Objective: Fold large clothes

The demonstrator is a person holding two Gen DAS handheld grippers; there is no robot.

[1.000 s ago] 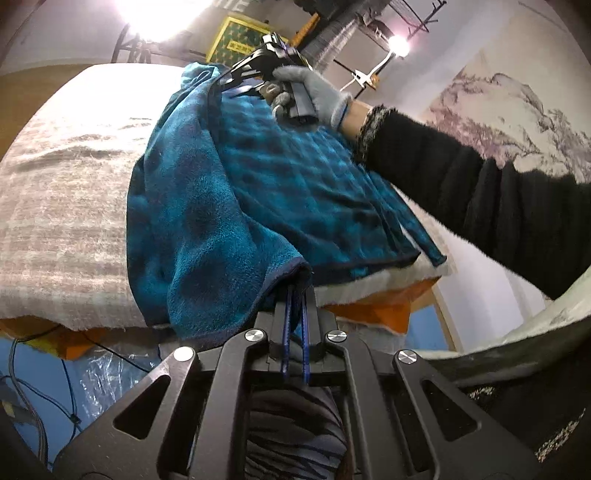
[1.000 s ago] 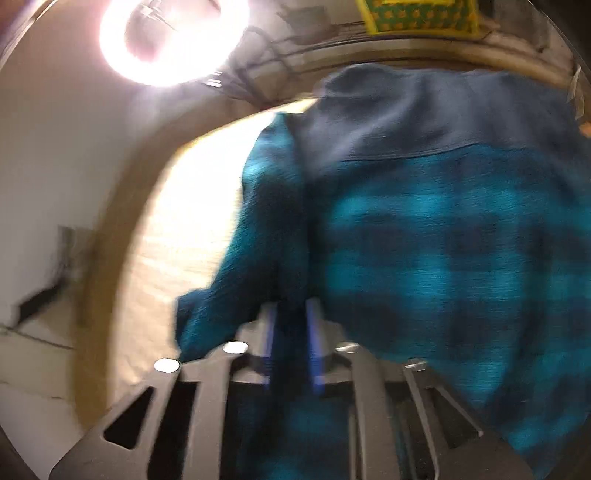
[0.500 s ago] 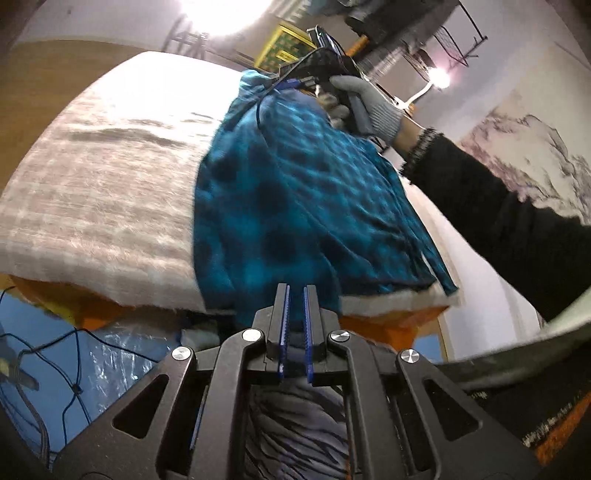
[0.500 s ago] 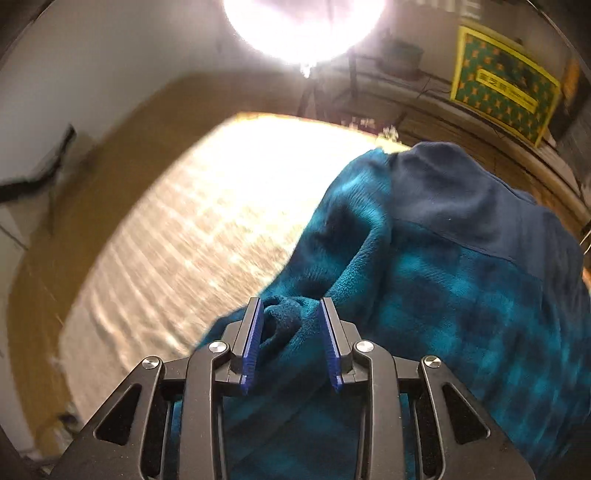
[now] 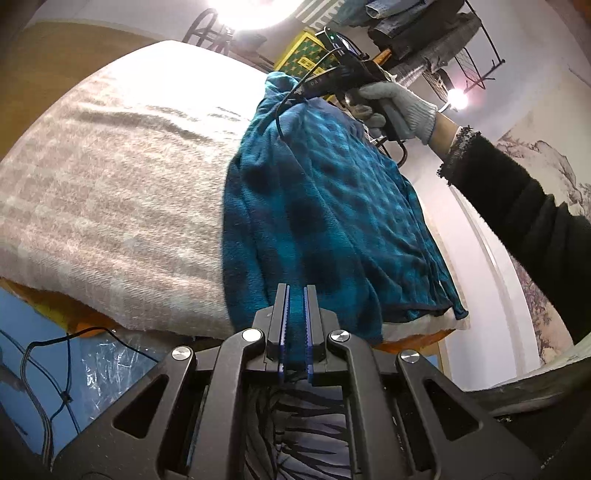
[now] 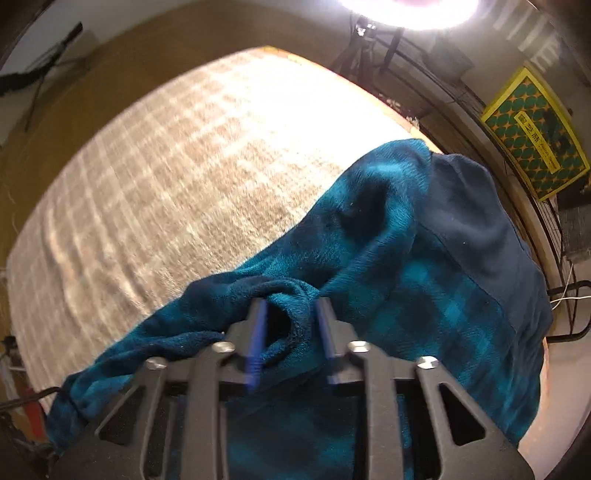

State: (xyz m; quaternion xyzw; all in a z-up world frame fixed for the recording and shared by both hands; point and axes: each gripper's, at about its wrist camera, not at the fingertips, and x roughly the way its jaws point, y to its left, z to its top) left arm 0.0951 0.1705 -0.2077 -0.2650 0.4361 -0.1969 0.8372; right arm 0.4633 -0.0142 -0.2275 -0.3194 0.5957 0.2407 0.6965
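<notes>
A teal and dark blue plaid fleece garment (image 5: pixel 332 206) lies on the right part of a beige checked blanket (image 5: pixel 122 177) over a table. My left gripper (image 5: pixel 295 291) is at the garment's near hem, at the table's front edge, its jaws a narrow gap apart with teal fabric between them. My right gripper (image 6: pixel 290 306) is open at the far end, a cuff or rolled edge (image 6: pixel 288 325) lying loose between its fingers. It also shows in the left wrist view (image 5: pixel 332 74), held by a gloved hand above the garment's far end.
The blanket (image 6: pixel 177 166) spreads wide to the left of the garment. A bright ring lamp (image 6: pixel 410 11) shines beyond the table. A yellow-framed patterned panel (image 6: pixel 535 136) stands at the back right. Cables (image 5: pixel 55 373) hang below the front edge.
The garment's left side has been laid down flat on the blanket. My right gripper has opened and let go of the fabric. My left gripper's jaws have parted slightly at the hem.
</notes>
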